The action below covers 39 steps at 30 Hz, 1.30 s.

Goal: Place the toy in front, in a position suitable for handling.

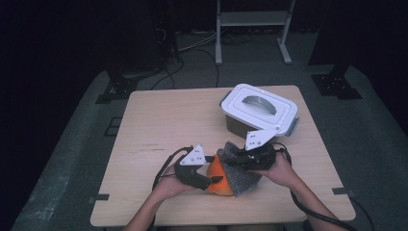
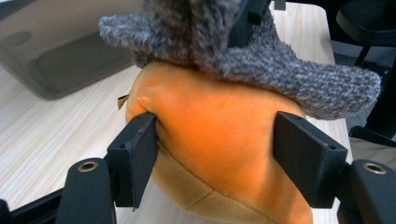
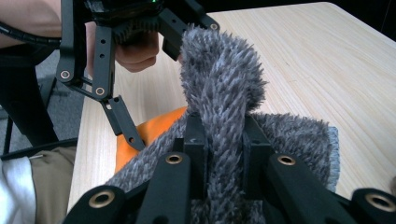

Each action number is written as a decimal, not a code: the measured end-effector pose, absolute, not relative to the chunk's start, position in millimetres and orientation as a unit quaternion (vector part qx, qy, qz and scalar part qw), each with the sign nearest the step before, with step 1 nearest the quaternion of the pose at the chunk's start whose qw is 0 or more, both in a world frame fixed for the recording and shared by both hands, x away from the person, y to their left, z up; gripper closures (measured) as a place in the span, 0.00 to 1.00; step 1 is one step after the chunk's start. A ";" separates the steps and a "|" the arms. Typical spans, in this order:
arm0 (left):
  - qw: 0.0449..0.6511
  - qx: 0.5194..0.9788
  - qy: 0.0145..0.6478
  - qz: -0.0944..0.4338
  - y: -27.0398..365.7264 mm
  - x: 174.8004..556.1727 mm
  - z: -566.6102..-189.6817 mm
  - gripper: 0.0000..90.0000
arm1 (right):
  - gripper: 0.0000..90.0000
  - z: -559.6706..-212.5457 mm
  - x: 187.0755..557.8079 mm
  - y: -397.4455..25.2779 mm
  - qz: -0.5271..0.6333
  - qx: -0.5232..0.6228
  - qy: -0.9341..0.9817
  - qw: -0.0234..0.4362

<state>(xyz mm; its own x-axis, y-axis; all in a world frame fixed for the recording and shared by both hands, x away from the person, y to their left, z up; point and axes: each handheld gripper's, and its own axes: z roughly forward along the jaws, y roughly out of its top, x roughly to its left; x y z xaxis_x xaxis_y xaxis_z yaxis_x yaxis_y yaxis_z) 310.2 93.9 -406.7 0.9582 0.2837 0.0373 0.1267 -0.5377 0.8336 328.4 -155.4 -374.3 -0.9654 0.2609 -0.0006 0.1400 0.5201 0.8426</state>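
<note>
Near tabletop point(image 1: 144, 144) edge: left claw point(image 1: 215, 180) clasping orange plush point(image 1: 219, 180), right claw point(image 1: 240, 161) pinching grey cloth point(image 1: 243, 178) draped over it; lidded bin point(image 1: 257, 108) far right. Left gripper view: jaws pressed into plush point(image 2: 219, 140) sides. Right gripper view: jaws clenched on cloth fold point(image 3: 224, 93).

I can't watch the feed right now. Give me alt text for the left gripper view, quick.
The left gripper has its two black jaws around an orange plush toy on the wooden table, one jaw denting its side. A grey fuzzy cloth drapes over the toy's top, and a translucent container stands behind.
</note>
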 end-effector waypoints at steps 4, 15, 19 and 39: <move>0.467 0.872 0.122 0.082 98.2 312.0 -408.7 0.34 | 0.84 -382.0 336.6 -165.2 0.483 0.141 0.862 0.056; 0.460 0.870 0.154 0.091 96.8 315.9 -400.3 0.21 | 0.84 -392.4 325.1 -171.0 0.496 0.150 0.853 0.059; 0.447 0.881 0.145 0.064 93.2 315.2 -408.4 0.24 | 0.85 -392.7 316.3 -168.1 0.487 0.138 0.861 0.053; 0.436 0.893 0.086 0.076 95.3 309.9 -408.7 0.34 | 0.84 -390.8 331.6 -170.3 0.479 0.146 0.864 0.049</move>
<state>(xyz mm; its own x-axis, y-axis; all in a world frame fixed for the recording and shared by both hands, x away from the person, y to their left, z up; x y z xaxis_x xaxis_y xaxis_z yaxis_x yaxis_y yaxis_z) 309.9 95.3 -408.7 0.9737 0.2197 0.0603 0.0874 -0.6050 0.7914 331.6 -170.3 -390.8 -0.9524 0.2999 0.0546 0.2052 0.4985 0.8422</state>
